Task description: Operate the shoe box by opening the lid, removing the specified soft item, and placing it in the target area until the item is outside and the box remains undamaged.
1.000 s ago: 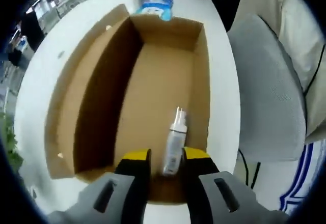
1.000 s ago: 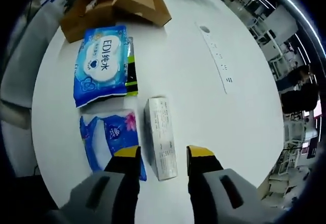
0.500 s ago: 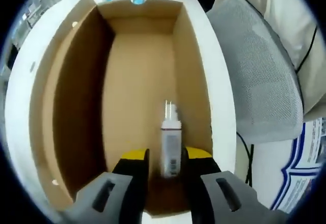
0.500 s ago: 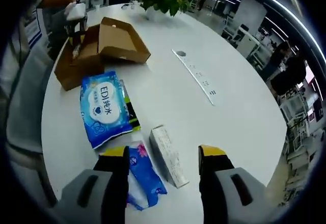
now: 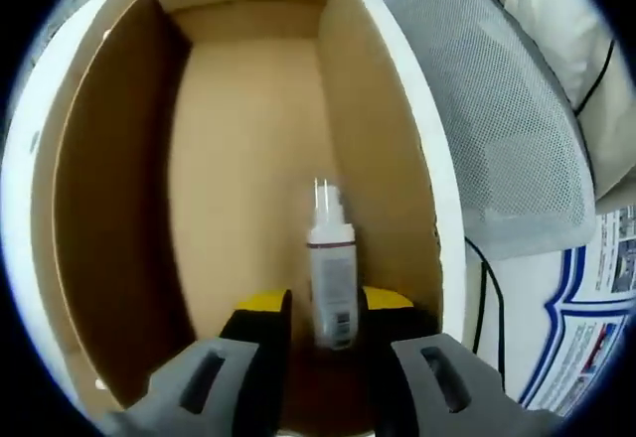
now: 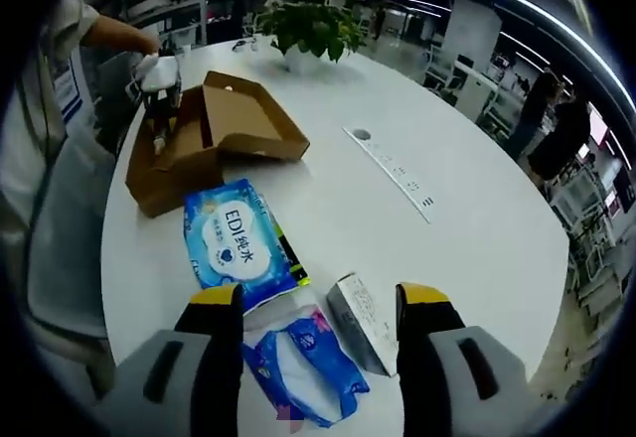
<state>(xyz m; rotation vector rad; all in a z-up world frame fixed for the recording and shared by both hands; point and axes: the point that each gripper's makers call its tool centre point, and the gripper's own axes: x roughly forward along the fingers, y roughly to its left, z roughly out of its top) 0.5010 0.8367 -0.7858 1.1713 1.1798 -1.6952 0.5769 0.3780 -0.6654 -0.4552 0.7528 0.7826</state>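
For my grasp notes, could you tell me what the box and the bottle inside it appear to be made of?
Box: plain brown cardboard, matte, with raw-edged walls.
Bottle: probably plastic, with a smooth white body, a clear cap and a printed label. It lies on the box floor between the left gripper's fingers.

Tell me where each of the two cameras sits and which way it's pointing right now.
Left gripper view: rides on the left tongs, looking down into the open shoe box; its yellow-tipped jaws flank a small spray bottle lying on the box floor.
Right gripper view: rides on the right tongs, looking across the white table over wipe packs and a small carton; its jaws stand apart, and a person's arm shows far off.
Shared: the shoe box, with the left tongs above it.
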